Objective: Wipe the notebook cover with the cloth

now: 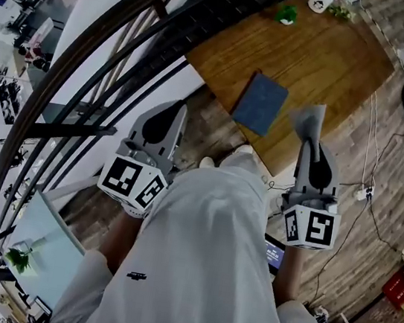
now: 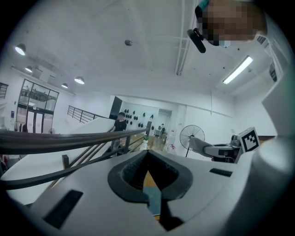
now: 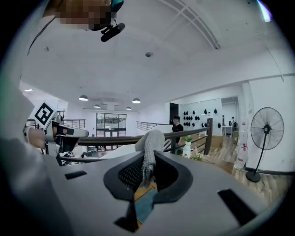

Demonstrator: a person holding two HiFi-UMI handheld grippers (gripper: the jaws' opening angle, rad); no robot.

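Notebook [image 1: 260,102]: dark blue, plain
Your cloth [image 1: 310,120]: pale grey, mesh weave
Table [image 1: 330,56]: brown wood grain
Your left gripper [image 1: 174,109], right gripper [image 1: 310,139]: grey, black-and-white markers

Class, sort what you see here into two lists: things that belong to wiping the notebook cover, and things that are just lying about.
Belong to the job:
- notebook, closed, on the wooden table
- cloth, pinched in the right gripper

Just lying about:
- small green plant at the table's far end
- standing fan
- power strip on the floor
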